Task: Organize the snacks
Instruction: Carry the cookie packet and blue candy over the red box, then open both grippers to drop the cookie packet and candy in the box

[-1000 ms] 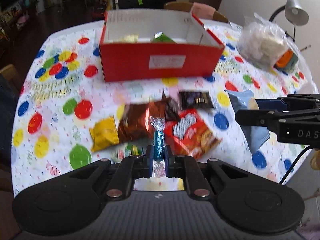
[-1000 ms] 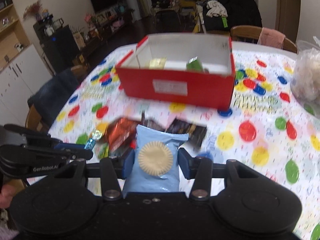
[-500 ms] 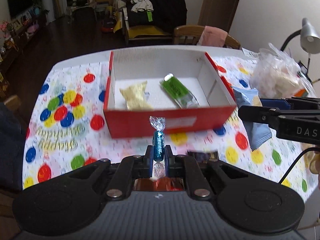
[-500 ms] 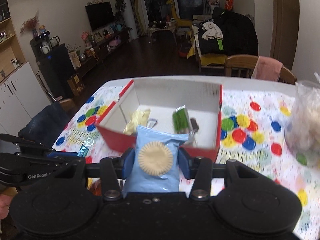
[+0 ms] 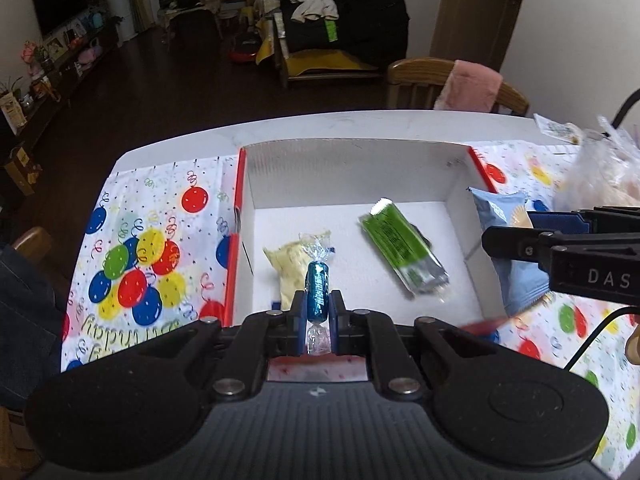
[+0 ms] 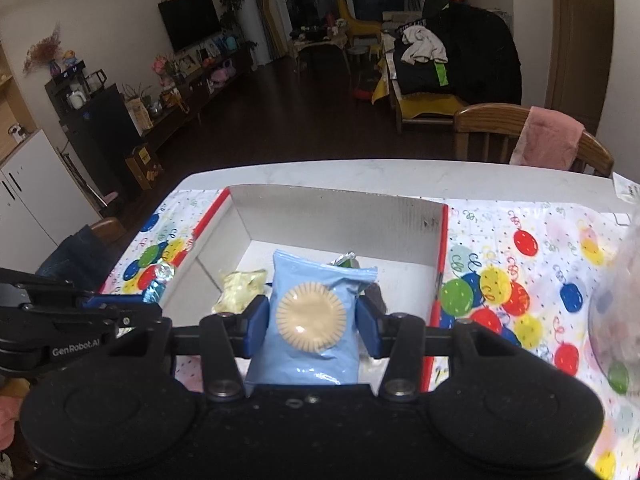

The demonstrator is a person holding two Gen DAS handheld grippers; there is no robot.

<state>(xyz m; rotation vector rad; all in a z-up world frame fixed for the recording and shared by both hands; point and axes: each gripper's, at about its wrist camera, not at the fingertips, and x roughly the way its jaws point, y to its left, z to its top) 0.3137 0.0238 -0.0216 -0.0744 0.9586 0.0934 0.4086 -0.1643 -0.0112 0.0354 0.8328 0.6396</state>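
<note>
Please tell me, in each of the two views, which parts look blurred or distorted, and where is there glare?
Left wrist view: fisheye bends the table edge; the green packet is smeared at its near end and has a bright glare spot at its far tip; the blue candy is sharp.
Right wrist view: the light blue packet is sharp, with small glare near its bottom; the plastic bag at the right is blurred.

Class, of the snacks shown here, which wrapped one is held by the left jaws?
The blue twist-wrapped candy; the yellow packet and green bar lie loose in the box.
</note>
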